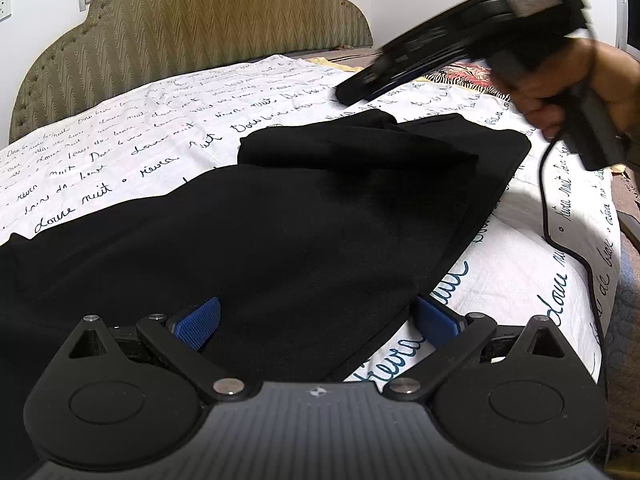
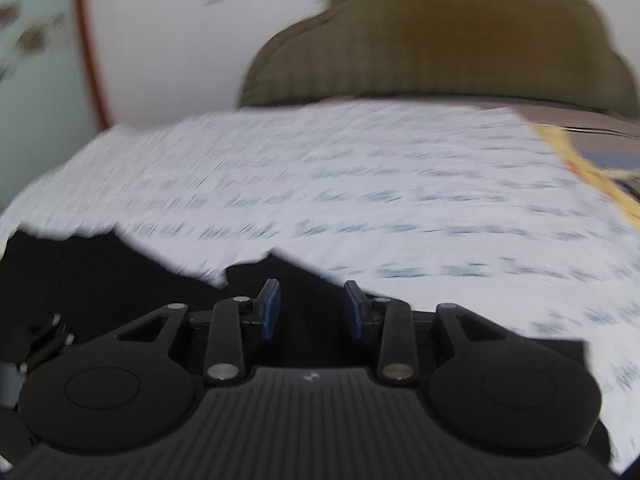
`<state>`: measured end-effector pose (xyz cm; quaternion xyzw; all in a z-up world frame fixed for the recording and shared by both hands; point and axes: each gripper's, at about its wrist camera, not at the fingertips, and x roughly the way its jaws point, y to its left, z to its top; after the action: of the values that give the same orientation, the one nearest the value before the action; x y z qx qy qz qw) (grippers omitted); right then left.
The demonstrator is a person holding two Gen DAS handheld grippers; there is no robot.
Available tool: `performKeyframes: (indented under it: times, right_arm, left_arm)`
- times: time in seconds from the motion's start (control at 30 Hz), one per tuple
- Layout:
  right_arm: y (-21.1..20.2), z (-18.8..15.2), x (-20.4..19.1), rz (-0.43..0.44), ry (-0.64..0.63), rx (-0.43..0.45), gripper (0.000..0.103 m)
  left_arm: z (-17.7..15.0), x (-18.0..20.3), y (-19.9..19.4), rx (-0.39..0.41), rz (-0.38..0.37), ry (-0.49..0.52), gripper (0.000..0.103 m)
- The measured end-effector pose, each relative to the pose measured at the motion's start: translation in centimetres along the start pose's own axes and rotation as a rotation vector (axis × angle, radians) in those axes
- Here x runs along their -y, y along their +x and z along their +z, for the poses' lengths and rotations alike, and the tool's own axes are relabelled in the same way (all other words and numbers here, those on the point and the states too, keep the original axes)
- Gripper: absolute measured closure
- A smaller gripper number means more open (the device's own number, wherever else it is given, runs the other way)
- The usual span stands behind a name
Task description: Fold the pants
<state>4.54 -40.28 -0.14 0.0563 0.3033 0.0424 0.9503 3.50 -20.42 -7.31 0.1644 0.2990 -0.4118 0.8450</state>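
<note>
Black pants (image 1: pixel 280 232) lie spread on the bed, with one end folded back on itself at the far side. My left gripper (image 1: pixel 316 320) is open, its blue pads wide apart over the near edge of the pants, holding nothing. My right gripper (image 2: pixel 312 308) is open and empty, raised above the far folded end of the pants (image 2: pixel 100 280); the right wrist view is blurred by motion. In the left wrist view the right gripper (image 1: pixel 356 88) shows at the upper right, held in a hand above the bed.
The bed is covered by a white sheet with dark script lettering (image 1: pixel 160 120). A padded olive headboard (image 1: pixel 192 24) stands behind. A black cable (image 1: pixel 560 240) runs down the bed's right edge. A patterned cloth (image 1: pixel 468 74) lies at the far right.
</note>
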Motion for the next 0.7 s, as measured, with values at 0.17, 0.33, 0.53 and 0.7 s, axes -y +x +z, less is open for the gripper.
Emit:
performKeyframes:
  times: [0.17, 0.33, 0.53, 0.7]
  right_arm:
    - [4.7, 1.4, -0.3, 0.108, -0.022, -0.105, 0.07]
    - [8.4, 1.5, 1.4, 0.206, 0.05, -0.211, 0.075]
    - [9.5, 1.3, 1.8, 0.143, 0.077, -0.207, 0.076]
    - [9.8, 1.1, 2.0, 0.262, 0.103, -0.239, 0.067]
  left_arm:
    - [0.0, 0.0, 0.0, 0.0, 0.0, 0.0, 0.0]
    - [0.0, 0.0, 0.0, 0.001, 0.0, 0.0, 0.0]
    - [0.0, 0.0, -0.1, 0.001, 0.0, 0.001, 0.0]
    - [0.0, 0.0, -0.1, 0.001, 0.001, 0.001, 0.0]
